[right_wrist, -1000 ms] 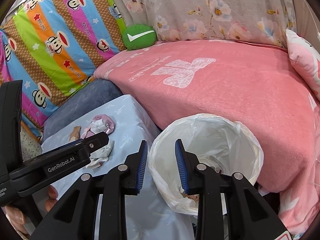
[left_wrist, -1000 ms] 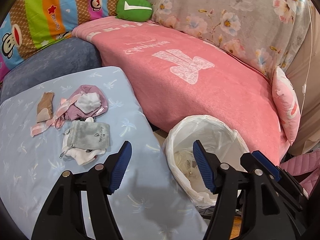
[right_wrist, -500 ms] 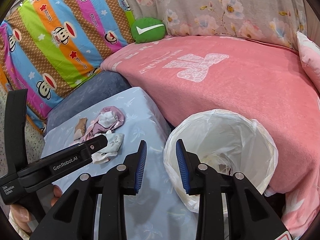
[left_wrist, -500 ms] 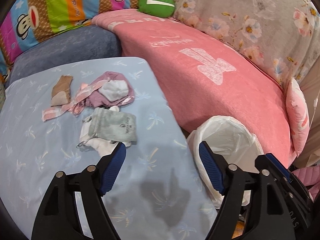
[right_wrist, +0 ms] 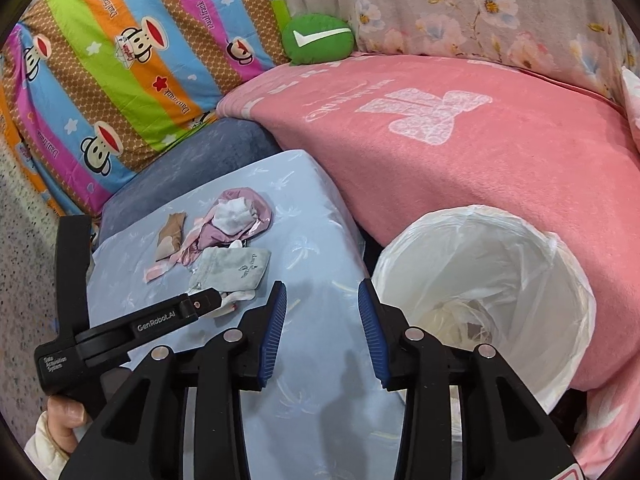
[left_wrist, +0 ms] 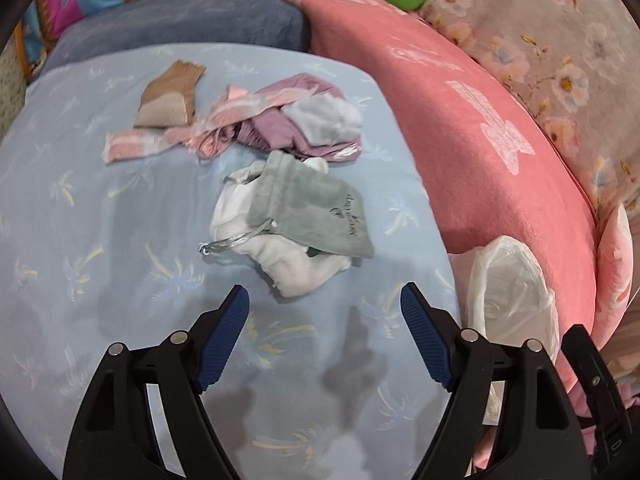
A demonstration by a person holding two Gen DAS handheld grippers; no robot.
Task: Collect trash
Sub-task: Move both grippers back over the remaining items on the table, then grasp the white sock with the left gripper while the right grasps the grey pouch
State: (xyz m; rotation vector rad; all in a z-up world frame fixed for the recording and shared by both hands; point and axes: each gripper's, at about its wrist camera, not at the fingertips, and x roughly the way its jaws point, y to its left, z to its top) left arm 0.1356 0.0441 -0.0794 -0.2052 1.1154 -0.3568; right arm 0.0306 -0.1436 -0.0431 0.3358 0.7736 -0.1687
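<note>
A: Both claws hang empty. Left gripper [left_wrist: 325, 312] has its jaws wide apart over the pale blue cover [left_wrist: 120, 272], short of the grey drawstring pouch [left_wrist: 316, 210]. Right gripper [right_wrist: 322, 322] has just been opening, nothing between its jaws.

B: Containers?

A: White-lined trash bin [right_wrist: 560, 276] beside the pink blanket [right_wrist: 480, 152] holds crumpled plastic.

B: The pouch's lie?

A: It rests on white cloth [left_wrist: 296, 268], long axis slanting, gathered mouth and cord toward the left, near the pink rags [left_wrist: 248, 120].

Both wrist views look steeply down, sharing the blue tabletop [left_wrist: 100, 240]; the right's sits farther back, over the bin [right_wrist: 520, 264].
</note>
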